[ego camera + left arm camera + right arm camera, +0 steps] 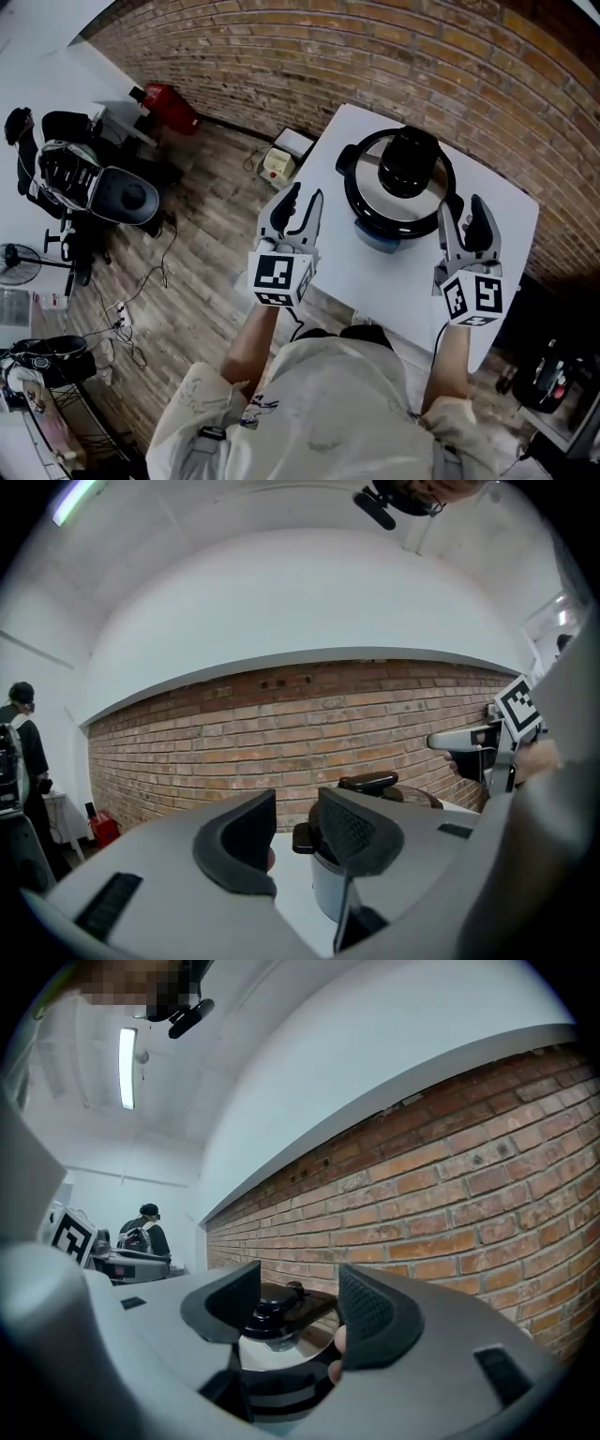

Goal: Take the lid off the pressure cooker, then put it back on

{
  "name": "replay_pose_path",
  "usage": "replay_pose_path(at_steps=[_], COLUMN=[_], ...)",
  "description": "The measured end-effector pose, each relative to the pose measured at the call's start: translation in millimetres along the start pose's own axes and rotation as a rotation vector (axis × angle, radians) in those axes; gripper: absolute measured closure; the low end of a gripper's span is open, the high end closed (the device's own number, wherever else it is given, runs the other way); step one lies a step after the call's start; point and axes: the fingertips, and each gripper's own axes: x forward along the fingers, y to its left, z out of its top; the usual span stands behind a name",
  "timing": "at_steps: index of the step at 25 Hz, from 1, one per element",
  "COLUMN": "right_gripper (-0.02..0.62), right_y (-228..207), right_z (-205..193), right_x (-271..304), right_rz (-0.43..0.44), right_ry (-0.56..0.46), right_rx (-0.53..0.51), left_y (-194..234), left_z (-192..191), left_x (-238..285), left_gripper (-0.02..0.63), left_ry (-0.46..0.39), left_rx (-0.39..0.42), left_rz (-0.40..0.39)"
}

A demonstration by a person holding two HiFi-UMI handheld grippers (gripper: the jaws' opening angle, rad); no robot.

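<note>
The lid (pixel 408 169) sits on the pressure cooker (pixel 394 223) on the white table (pixel 375 272), so I think all of the job is still left: lid off, then back on. The left gripper (pixel 304 197) has its 2 fingers (pixel 239 841) apart and holds nothing, and the cooker is a little ahead of them and to their right, not touching. The right gripper (pixel 460 204) has its 2 fingers (pixel 370 1316) apart and empty too, with the lid's black knob ahead in the gap.
</note>
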Motion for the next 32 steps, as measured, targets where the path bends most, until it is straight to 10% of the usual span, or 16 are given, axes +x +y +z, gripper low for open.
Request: replay_pose_path(at_steps=[9, 32], right_gripper=[0.321, 0.319], right_y=[-4.5, 43.0], right_z=[9.4, 22.5], right_x=[22.3, 70.6], right_rz=[-0.016, -0.108], right_ry=[0.007, 0.103], right_rx=[-0.036, -0.225], left_y=[12.8, 25.7], left_z=[9.4, -22.7], left_x=[47.3, 142.2], left_gripper=[0.449, 0.444], left_ry=[-0.019, 0.051], left_rx=[-0.015, -0.103], left_rz=[-0.081, -0.578])
